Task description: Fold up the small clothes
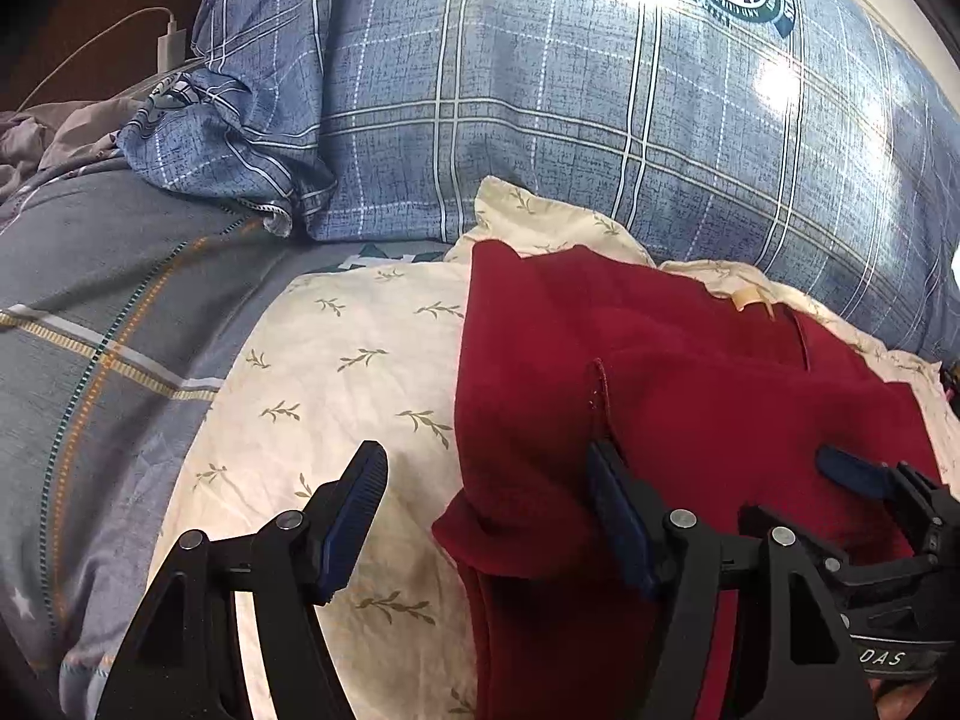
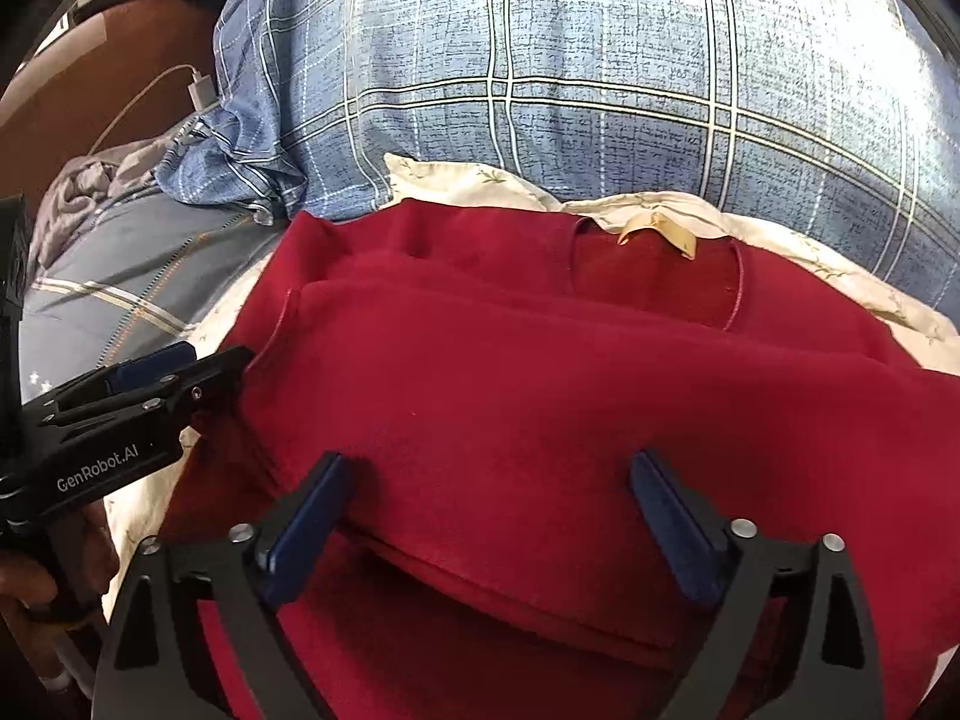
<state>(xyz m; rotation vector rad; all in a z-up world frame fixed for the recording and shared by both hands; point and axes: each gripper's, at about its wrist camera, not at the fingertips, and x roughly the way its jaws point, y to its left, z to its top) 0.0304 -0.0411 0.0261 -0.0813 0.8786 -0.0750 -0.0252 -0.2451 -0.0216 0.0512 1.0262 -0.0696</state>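
Dark red garment (image 2: 510,396) laid partly folded in layers on a cream leaf-print cloth (image 1: 336,372), tan neck label (image 2: 660,234) turned up, blue plaid pillow (image 1: 540,120) behind on the bed, left gripper (image 1: 486,510) jaws parted over the garment's edge, nothing clamped, right gripper (image 2: 486,510) jaws spread wide above the garment, nothing held

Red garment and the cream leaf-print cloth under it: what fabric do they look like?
Dark red folded garment: looks like a soft, matte brushed knit or fleece, going by its fuzzy, sheen-free surface and thick rounded fold edges. Cream leaf-print cloth: probably thin smooth woven cotton, since it shows fine sharp creases, a flat print and a slight sheen in sunlight.
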